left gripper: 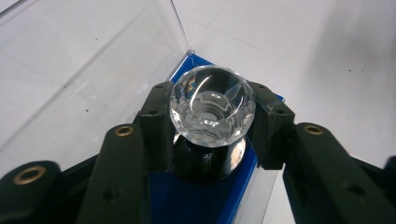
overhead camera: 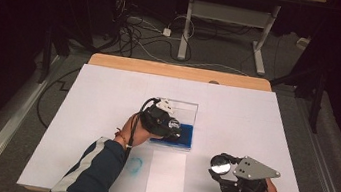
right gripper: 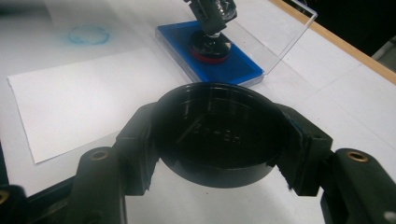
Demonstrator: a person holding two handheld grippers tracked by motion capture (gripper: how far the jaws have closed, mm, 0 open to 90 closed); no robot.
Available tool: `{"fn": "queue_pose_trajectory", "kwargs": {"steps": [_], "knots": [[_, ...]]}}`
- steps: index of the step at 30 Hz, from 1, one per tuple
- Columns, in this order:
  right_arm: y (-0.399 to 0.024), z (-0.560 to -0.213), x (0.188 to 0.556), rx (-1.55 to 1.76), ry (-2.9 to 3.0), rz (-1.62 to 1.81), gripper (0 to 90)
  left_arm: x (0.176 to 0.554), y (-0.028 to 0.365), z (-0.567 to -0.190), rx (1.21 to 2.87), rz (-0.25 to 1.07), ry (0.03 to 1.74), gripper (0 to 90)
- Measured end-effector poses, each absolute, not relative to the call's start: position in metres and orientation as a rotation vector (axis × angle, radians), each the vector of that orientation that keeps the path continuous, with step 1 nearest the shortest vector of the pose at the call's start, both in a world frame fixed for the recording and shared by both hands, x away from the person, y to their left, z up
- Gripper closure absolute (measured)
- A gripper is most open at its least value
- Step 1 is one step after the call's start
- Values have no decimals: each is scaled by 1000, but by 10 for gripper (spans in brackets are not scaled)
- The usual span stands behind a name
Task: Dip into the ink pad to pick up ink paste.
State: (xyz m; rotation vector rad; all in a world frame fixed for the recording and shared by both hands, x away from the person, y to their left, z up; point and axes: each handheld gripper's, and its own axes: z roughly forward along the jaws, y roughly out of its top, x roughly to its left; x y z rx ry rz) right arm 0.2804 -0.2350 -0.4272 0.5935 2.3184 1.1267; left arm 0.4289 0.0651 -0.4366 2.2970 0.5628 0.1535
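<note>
While the left tongs [left gripper: 212, 133] pinch one crystal-knobbed stamp [left gripper: 212, 109] on the blue pad [right gripper: 210, 56], the right tongs [right gripper: 219, 140], nearer, clamp one black cap [right gripper: 219, 133].

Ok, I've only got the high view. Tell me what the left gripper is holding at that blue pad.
Observer: The left gripper is shut on a stamp by its faceted clear knob.
Operator: Say whether it touches the pad.
Observer: In the right gripper view, its black and red base appears to rest on the blue ink pad.
Operator: Describe the right gripper's load.
Observer: The right gripper is shut on a round black cap, hollow side toward its camera.
</note>
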Motion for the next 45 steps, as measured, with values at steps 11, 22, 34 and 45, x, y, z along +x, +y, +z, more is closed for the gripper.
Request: {"fn": "queue_pose_trajectory", "kwargs": {"steps": [11, 22, 34, 45], "knots": [[-235, -427, 280, 593, 2317, 1128, 389, 429, 63, -434, 2313, 152, 574, 543], [-238, -425, 280, 601, 2301, 1139, 389, 424, 69, -393, 2259, 217, 546, 543], [-238, -424, 280, 602, 2297, 1144, 389, 419, 70, -347, 2274, 271, 477, 542], [-238, -424, 279, 599, 2302, 1150, 389, 421, 70, -345, 2270, 260, 468, 542]]}}
